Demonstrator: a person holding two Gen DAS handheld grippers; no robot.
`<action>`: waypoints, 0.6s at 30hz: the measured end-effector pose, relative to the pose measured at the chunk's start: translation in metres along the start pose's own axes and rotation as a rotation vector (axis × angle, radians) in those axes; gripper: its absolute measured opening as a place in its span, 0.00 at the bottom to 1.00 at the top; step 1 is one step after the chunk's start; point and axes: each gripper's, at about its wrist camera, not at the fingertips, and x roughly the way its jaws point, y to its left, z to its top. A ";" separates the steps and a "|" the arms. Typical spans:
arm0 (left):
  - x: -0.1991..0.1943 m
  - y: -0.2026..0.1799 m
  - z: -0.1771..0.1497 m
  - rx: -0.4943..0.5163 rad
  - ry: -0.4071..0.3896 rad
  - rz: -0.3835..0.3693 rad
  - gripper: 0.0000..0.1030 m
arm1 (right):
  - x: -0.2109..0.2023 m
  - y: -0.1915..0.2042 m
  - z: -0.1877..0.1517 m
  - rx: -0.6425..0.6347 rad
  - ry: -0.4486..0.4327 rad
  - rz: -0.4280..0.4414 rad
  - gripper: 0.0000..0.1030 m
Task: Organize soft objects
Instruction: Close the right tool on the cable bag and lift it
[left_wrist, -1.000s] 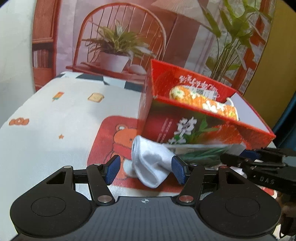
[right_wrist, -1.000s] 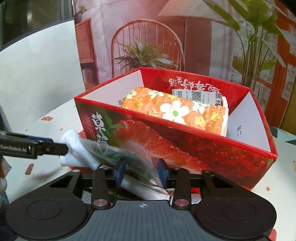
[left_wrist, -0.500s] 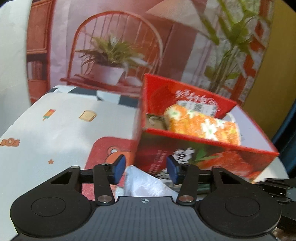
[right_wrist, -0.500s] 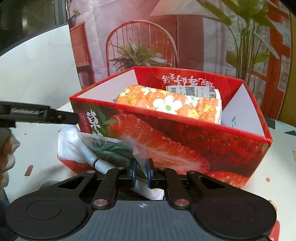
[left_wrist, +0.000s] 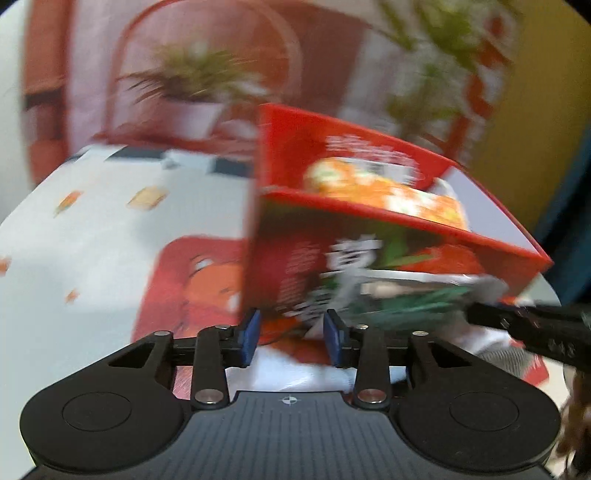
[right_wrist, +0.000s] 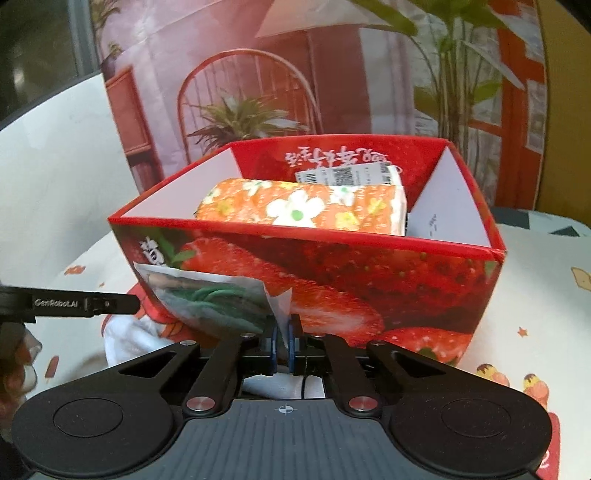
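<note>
A red strawberry-print box (right_wrist: 332, 280) stands on the table and holds an orange flowered soft roll (right_wrist: 303, 206). My right gripper (right_wrist: 282, 343) is shut on a clear plastic bag with a green item inside (right_wrist: 210, 295), lifted in front of the box. The bag also shows in the blurred left wrist view (left_wrist: 399, 295). A white sock (left_wrist: 295, 369) lies under and between the blue pads of my left gripper (left_wrist: 291, 328), which is partly closed around it. The sock also shows in the right wrist view (right_wrist: 129, 339), and the left gripper's finger (right_wrist: 74, 302) at its left edge.
The table has a white cloth with small food prints (left_wrist: 92, 229) and a red bear mat (left_wrist: 192, 280) under the box. A backdrop printed with a chair and plants (right_wrist: 251, 110) stands behind the table.
My right gripper closed fully on the plastic bag and lifted it. My left gripper moved forward over the white sock and its jaws narrowed around it.
</note>
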 end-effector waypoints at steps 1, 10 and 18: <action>0.002 -0.004 0.001 0.042 -0.001 -0.007 0.39 | 0.000 0.000 0.000 0.001 0.001 -0.002 0.05; 0.009 -0.007 0.006 0.184 0.014 -0.148 0.42 | 0.000 -0.003 0.002 0.000 0.004 0.004 0.05; 0.022 -0.018 0.008 0.282 0.051 -0.248 0.44 | 0.002 -0.001 0.002 -0.026 0.012 0.013 0.05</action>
